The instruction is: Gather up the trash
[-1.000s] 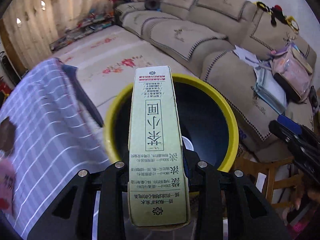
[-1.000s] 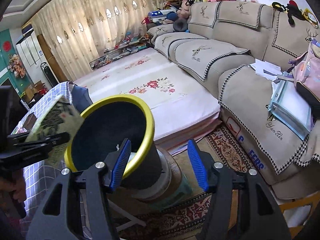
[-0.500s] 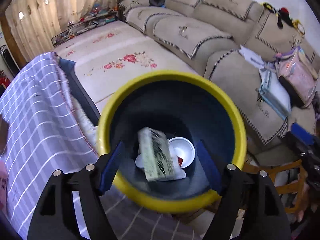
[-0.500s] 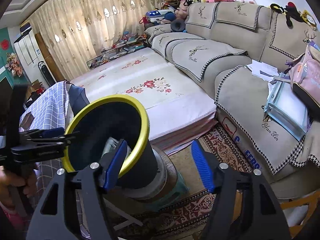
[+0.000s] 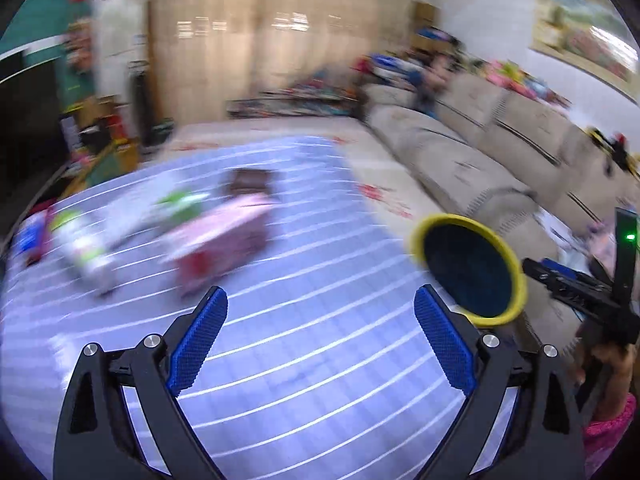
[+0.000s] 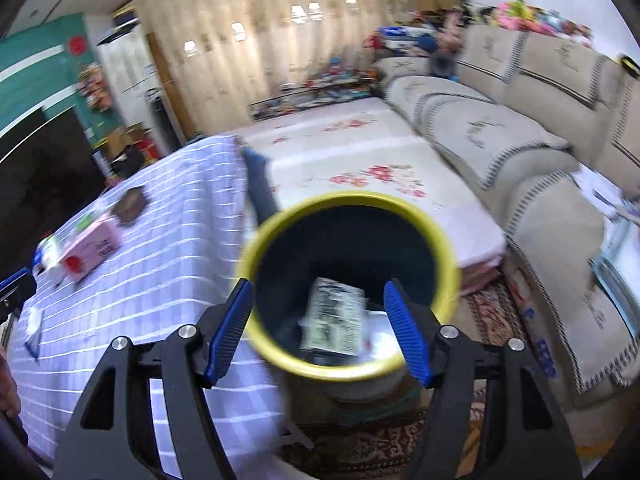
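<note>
The yellow-rimmed dark bin point(image 6: 348, 284) stands beside the table; it also shows in the left wrist view point(image 5: 468, 268). A green-printed carton point(image 6: 334, 318) lies inside it on white trash. My right gripper point(image 6: 318, 320) is open and empty just above the bin's near rim. My left gripper point(image 5: 320, 332) is open and empty over the checked tablecloth point(image 5: 320, 360). Ahead of it lie a pink box point(image 5: 224, 240), a green-and-white packet point(image 5: 86, 240) and a brown item point(image 5: 250, 182), all blurred. The pink box also shows in the right wrist view point(image 6: 94, 248).
A long beige sofa point(image 6: 520, 132) runs along the right. A floral mat point(image 6: 360, 168) lies beyond the bin. A patterned rug point(image 6: 380, 440) lies under the bin. The right gripper shows at the right edge of the left wrist view point(image 5: 580, 292).
The left gripper let go of the green carton, which fell into the bin. It then swung left over the table. The right gripper moved over the bin.
</note>
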Action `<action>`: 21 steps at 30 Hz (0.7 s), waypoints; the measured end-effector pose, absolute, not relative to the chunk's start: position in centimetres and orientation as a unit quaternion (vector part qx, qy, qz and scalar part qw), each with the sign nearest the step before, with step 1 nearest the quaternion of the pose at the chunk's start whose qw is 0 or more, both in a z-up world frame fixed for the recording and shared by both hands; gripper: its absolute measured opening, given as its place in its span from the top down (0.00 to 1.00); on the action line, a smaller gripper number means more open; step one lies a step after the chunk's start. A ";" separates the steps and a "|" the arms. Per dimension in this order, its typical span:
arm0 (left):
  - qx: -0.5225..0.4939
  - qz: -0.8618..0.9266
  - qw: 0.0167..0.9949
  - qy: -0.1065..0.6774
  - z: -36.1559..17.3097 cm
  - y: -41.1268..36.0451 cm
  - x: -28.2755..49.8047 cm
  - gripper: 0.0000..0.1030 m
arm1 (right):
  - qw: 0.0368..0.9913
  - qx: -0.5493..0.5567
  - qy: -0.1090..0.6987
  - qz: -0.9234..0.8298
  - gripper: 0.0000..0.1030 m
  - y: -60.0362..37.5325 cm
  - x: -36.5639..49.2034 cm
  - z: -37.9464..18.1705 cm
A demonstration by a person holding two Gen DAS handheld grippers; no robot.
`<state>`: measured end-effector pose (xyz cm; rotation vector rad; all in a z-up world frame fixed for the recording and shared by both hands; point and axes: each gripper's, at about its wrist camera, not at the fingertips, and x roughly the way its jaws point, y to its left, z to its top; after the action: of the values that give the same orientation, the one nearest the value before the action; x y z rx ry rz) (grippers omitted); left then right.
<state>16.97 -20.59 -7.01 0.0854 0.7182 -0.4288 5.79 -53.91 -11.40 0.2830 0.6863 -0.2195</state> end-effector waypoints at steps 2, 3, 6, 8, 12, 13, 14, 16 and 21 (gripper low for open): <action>0.025 -0.164 0.924 0.345 -6.7 -16.2 16.5 0.09 | 0.931 0.126 0.334 -0.080 0.37 -51.2 7.2 -10.7; 0.019 -0.151 0.927 0.343 -6.6 -14.7 16.3 0.09 | 0.933 0.121 0.333 -0.069 0.36 -50.1 7.6 -10.5; -0.003 -0.113 0.936 0.334 -6.1 -9.7 15.4 0.09 | 0.938 0.102 0.329 -0.025 0.33 -45.2 9.7 -9.7; -0.013 -0.096 0.940 0.328 -6.0 -7.2 14.9 0.09 | 0.940 0.085 0.331 0.005 0.33 -41.4 11.3 -9.4; -0.036 -0.083 0.942 0.323 -6.1 -3.6 14.2 0.09 | 0.941 0.057 0.332 0.041 0.33 -34.5 14.3 -9.1; -0.042 -0.083 0.941 0.324 -6.3 -2.9 14.1 0.09 | 0.941 0.054 0.332 0.047 0.33 -33.3 15.0 -9.1; -0.046 -0.084 0.941 0.326 -6.5 -2.2 13.9 0.09 | 0.940 0.052 0.332 0.052 0.33 -31.6 16.0 -9.1; -0.049 -0.087 0.938 0.331 -7.0 -1.4 13.9 0.09 | 0.938 0.047 0.339 0.057 0.33 -29.5 17.4 -9.2; -0.061 -0.093 0.935 0.336 -7.6 -1.0 13.8 0.09 | 0.929 0.035 0.366 0.047 0.33 -25.4 21.1 -10.7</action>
<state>13.84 -1.00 -7.56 -0.1247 0.6858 -0.1904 21.11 -25.36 -10.68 0.0720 0.7502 0.0955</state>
